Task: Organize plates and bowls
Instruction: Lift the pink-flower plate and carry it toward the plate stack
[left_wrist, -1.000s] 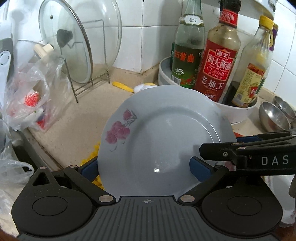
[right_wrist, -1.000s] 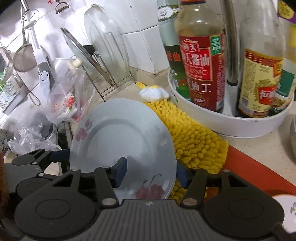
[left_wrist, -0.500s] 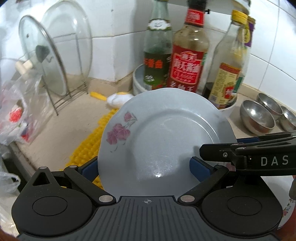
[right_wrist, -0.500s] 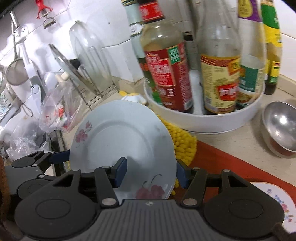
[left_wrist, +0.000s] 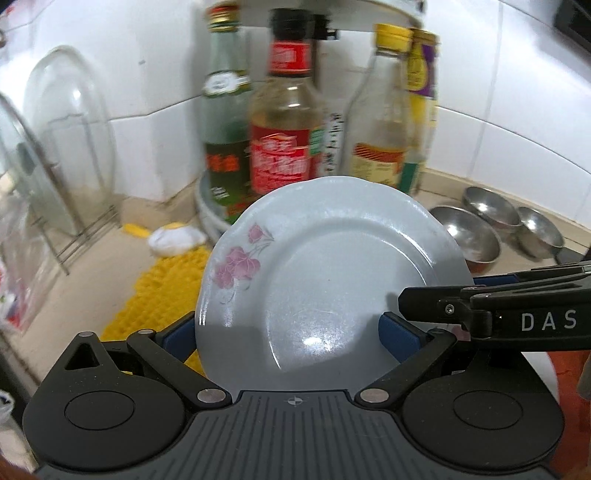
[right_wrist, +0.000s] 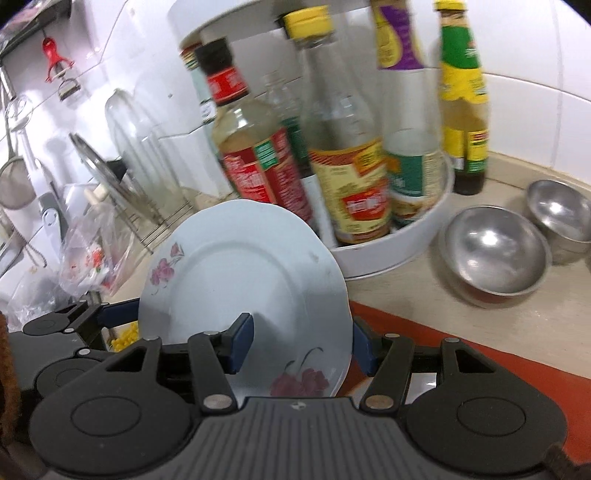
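A pale blue plate with pink flowers (left_wrist: 325, 280) is held up on edge, tilted, between both grippers. My left gripper (left_wrist: 291, 332) is shut on its near rim. My right gripper (right_wrist: 299, 339) is shut on the same plate (right_wrist: 240, 273), one blue pad on its face and one behind. The right gripper's fingers (left_wrist: 480, 306) reach in from the right of the left wrist view. Steel bowls (right_wrist: 495, 251) (left_wrist: 465, 232) sit on the counter to the right.
A white round tray (right_wrist: 391, 254) of sauce bottles (left_wrist: 280, 129) stands just behind the plate. A yellow chenille mat (left_wrist: 159, 284), a rack with glass lids (left_wrist: 70, 140), plastic bags (right_wrist: 92, 254) at left. A red mat (right_wrist: 461, 347) and a white dish (left_wrist: 535, 369) lie below right.
Both grippers have carried the plate to the right, from over the yellow mat toward the red mat. The bottles and steel bowls have come into fuller view. The grip is unchanged.
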